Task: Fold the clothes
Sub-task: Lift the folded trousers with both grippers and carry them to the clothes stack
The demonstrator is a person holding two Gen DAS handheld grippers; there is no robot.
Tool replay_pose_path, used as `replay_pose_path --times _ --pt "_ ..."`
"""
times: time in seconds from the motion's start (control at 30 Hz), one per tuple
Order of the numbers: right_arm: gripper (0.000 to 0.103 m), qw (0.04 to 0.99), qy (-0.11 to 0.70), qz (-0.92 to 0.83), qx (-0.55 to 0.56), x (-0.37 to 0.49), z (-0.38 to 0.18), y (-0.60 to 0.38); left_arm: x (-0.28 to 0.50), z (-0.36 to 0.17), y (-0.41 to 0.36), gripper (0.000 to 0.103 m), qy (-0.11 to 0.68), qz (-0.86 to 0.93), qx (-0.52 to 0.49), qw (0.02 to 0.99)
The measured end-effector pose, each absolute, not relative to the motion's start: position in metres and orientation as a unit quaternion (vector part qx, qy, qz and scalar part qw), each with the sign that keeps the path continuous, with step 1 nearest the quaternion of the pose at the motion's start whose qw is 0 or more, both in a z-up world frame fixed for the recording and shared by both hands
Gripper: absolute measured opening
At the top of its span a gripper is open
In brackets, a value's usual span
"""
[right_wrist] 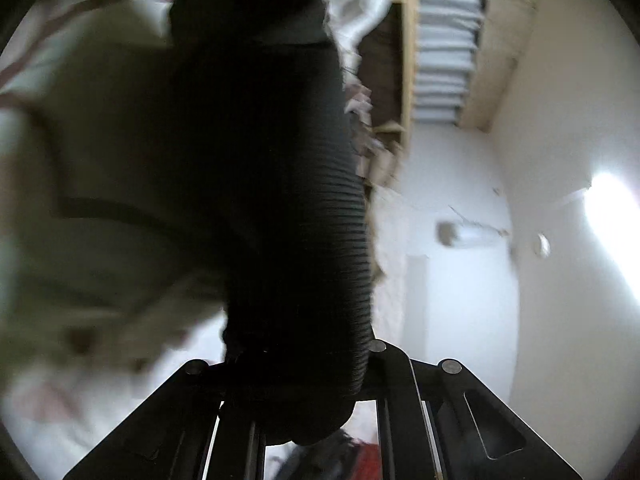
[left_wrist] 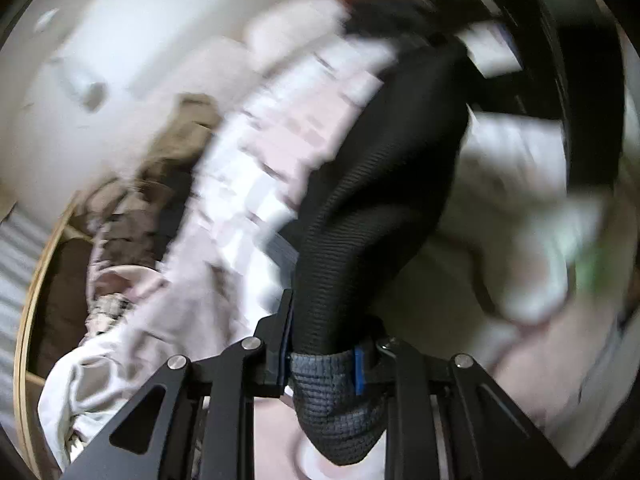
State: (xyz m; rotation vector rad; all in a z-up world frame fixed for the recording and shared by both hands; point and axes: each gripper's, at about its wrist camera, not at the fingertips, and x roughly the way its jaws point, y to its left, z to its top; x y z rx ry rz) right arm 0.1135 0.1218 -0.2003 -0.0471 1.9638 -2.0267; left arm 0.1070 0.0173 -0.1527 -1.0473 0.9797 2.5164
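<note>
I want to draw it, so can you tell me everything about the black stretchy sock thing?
The black sock is a ribbed knit with a grey toe or heel patch at the end nearest the left wrist camera. It looks soft and stretchy. It hangs stretched in the air between the left gripper and the right gripper, whose jaws are both shut on it, one at each end. Pale laundry lies blurred behind it.

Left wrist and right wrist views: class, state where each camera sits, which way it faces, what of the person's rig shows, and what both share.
Left wrist: on the left gripper, looking along its jaws at a black ribbed sock pinched at its grey end, with a pile of pale clothes beyond.
Right wrist: on the right gripper, looking along the sock toward a pale wall; black linkage shows.
Shared: the sock, held at both ends.
</note>
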Motion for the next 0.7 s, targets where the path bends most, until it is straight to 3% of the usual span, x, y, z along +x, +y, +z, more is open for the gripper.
replay_pose_path --times 0.4,0.7 --pt "0.011 -0.018 0.668 -0.743 0.042 0.008 0.003 0.205 0.000 0.011 0.097 0.022 0.224 0.952 -0.151 0.146" --pt "0.011 -0.152 0.633 -0.751 0.109 -0.121 0.097 0.355 -0.152 0.085 0.237 0.022 0.130 0.963 -0.127 0.197"
